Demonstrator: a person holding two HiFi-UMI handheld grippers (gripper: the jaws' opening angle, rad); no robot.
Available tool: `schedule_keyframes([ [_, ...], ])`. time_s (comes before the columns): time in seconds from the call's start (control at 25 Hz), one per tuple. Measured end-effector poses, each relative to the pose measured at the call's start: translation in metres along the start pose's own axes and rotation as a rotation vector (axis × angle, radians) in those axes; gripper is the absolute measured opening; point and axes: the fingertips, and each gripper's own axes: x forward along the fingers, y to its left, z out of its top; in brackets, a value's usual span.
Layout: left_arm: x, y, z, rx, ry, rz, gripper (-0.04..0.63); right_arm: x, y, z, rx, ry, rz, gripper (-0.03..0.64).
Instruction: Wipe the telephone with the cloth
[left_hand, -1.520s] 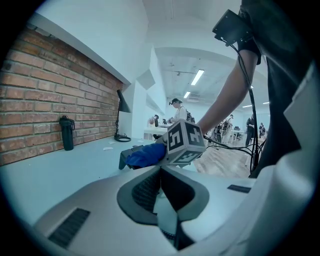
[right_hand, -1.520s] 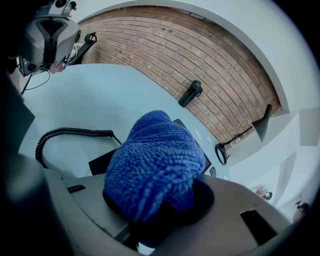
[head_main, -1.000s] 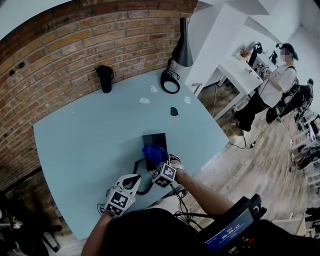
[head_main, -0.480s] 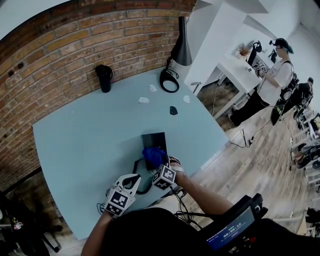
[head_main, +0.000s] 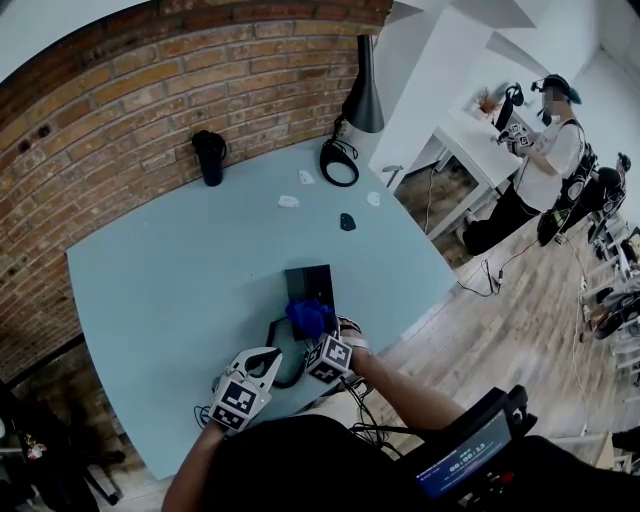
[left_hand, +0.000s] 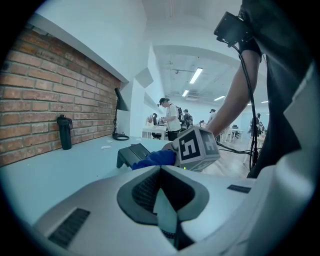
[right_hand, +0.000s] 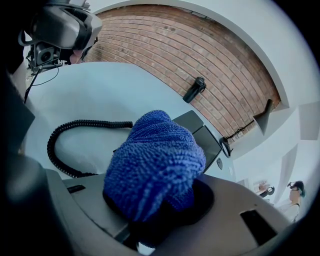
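Right tongs (head_main: 322, 338) clamped on blue cloth (head_main: 308, 316) at near end of black telephone (head_main: 310, 282) on bench (head_main: 180, 280). Left tongs (head_main: 265, 358) together, empty, beside coiled cord (right_hand: 75, 122).

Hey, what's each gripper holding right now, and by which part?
The right gripper clamps the blue cloth at the base of its bunched wad, which bulges out past the jaws. The left gripper holds nothing; its jaws are together.
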Motion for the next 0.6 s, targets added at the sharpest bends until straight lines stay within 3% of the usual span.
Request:
schedule_keyframes([
  [0.6,0.001,-0.002,-0.001,0.006,0.007,-0.005,0.023,0.0,0.013,-0.011,-0.008,0.017,-0.002,0.158],
])
